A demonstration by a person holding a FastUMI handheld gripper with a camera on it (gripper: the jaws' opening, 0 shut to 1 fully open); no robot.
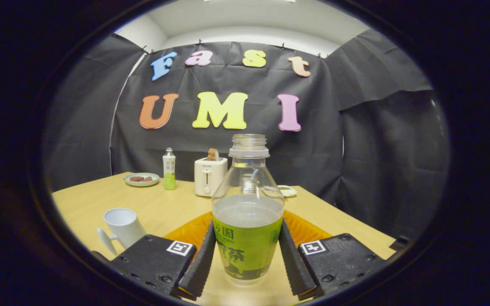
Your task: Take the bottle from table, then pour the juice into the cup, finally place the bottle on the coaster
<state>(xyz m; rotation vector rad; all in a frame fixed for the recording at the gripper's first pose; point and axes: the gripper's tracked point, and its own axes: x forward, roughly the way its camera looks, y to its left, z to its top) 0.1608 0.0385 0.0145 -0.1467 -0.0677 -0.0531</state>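
Fingers (247, 255): two, lowest centre of the frame, one against each side of the bottle's labelled lower body; clamped on the bottle.
Bottle (247, 212): one held; clear plastic, upright, cap off, neck open. Centre of the frame, between the fingers. Its base is close over the surface; contact with the surface cannot be confirmed.
Bottle contents: pale liquid, level a little above the green label, roughly half the body height.
Coaster (302, 229): one, orange, ribbed, flat on the surface directly behind the held bottle, showing on both sides of it.
Cup (123, 227): one, white, with handle, lower left of the frame, just beyond the left finger block. Interior contents cannot be seen.
Surface (160, 208): one, light wood.
Second bottle (169, 169): one, small, capped, green label, upright at the far left of centre.
Plate (141, 179): one, pale green, left of the second bottle; holds two dark brown pieces.
Toaster (210, 175): one, white, far centre; one slice of bread stands in its slot.
Small dish (288, 191): one, white, far right of centre, partly hidden by the held bottle; contents unclear.
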